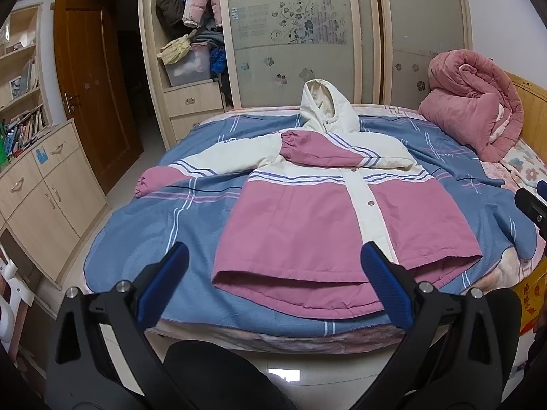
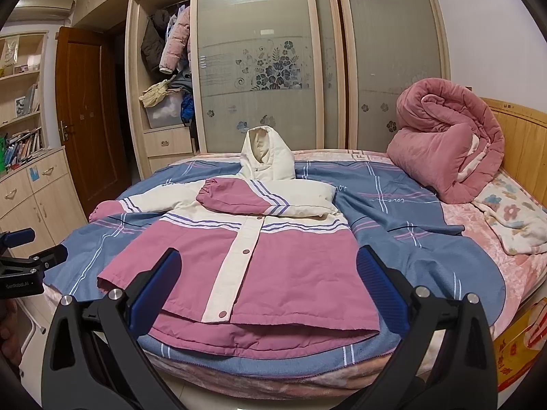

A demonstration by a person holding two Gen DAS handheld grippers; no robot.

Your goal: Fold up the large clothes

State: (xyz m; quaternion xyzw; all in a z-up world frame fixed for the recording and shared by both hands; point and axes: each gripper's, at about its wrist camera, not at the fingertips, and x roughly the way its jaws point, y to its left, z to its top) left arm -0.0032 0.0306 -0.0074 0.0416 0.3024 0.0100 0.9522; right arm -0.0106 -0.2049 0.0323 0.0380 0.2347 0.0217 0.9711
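— What does the jacket (image 2: 239,266) look like?

— Pink and cream, hooded, lying front-up on the blue plaid blanket (image 2: 403,225) that covers the bed. A cream snap placket runs down the middle, and purple stripes mark where cream meets pink. The hood (image 2: 265,155) stands up at the far end. One sleeve (image 2: 259,200) is folded across the chest; the other sleeve (image 1: 177,167) stretches out flat toward the cabinets.

— And the tools?

— The left gripper (image 1: 273,275) hangs above the near hem with its fingers spread wide, holding nothing. The right gripper (image 2: 268,282) does the same — wide apart and empty, just above the hem.

— Edges? Room around it?

— The hem lies close to the bed's near edge, with blanket showing just below it. Bare blanket lies on both sides of the body. A rolled pink quilt (image 2: 448,143) sits well apart at the headboard corner, and the wardrobe (image 2: 307,68) stands beyond the far side.
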